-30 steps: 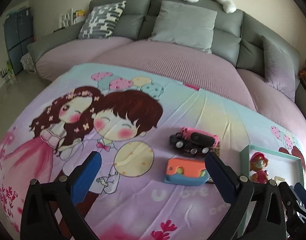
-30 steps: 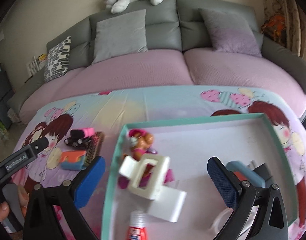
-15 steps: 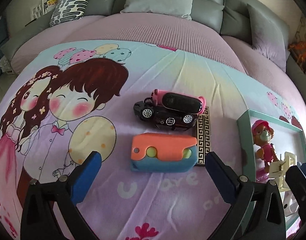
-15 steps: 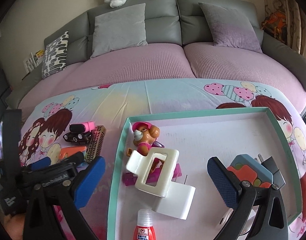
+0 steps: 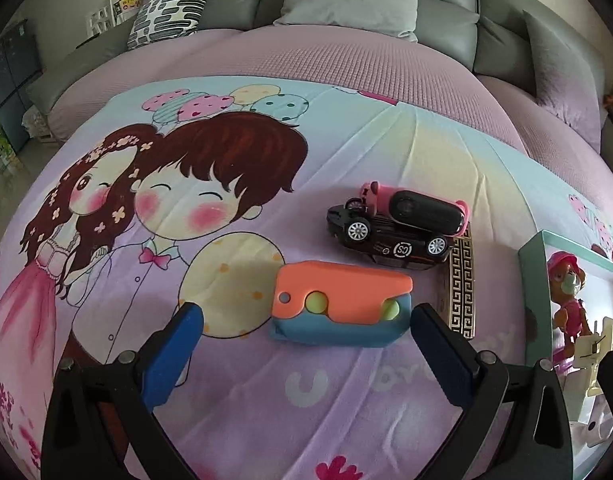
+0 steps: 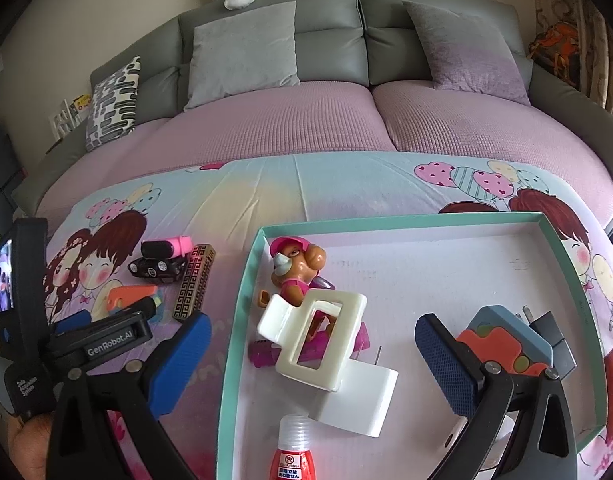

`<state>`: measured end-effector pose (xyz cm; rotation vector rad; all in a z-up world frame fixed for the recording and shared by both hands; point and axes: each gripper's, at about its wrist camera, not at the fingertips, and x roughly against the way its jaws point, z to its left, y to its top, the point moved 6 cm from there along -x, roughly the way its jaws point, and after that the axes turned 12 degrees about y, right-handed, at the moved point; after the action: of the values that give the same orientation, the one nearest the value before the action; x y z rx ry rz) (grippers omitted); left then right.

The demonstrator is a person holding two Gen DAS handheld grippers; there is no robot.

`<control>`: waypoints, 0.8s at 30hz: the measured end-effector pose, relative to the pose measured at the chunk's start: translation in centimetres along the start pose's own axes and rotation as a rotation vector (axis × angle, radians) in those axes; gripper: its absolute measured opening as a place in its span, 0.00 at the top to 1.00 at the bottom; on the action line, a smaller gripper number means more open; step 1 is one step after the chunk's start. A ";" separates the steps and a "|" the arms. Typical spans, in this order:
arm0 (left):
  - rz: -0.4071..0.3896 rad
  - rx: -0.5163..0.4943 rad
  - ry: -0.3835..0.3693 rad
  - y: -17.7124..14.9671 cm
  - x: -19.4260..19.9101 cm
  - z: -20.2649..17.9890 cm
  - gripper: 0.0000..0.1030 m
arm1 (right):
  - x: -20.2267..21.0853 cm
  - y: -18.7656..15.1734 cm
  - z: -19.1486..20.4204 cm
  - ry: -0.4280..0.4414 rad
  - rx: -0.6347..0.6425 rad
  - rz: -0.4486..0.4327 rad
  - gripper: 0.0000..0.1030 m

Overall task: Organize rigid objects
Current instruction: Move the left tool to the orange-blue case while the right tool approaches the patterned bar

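Left gripper [image 5: 306,344] wide open just in front of orange and blue plastic toy [image 5: 340,304], black toy car [image 5: 386,234] behind it, right gripper [image 6: 312,354] wide open over teal cardboard tray [image 6: 242,292].

The left gripper [image 5: 306,344] stands spread, with bare cloth [image 5: 234,392] between its fingers. Directly ahead lies the orange-and-blue toy [image 5: 338,308]. Beyond it the black car [image 5: 390,236] and pink-cased device [image 5: 418,208] block the far side; the patterned box [image 5: 462,280] blocks the right. Left is unobstructed. In the tray [image 6: 242,300], the far right floor is open; the white clip [image 6: 318,336] and dog figure [image 6: 298,268] crowd its left.
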<state>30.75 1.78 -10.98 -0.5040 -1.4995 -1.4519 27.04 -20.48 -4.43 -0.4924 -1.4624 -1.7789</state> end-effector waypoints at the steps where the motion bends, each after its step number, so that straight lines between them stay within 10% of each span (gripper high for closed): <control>1: -0.011 -0.010 0.000 0.0 0.1 -0.2 0.00 | 0.0 0.0 0.1 0.001 0.002 0.002 0.00; 24: 0.036 0.051 -0.084 -0.1 -0.9 3.2 0.13 | -3.5 2.6 6.9 0.057 0.144 0.040 0.00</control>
<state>30.02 5.01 -11.25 -0.5650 -1.5813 -1.3759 29.99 -12.94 -3.39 -0.3919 -1.5175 -1.6303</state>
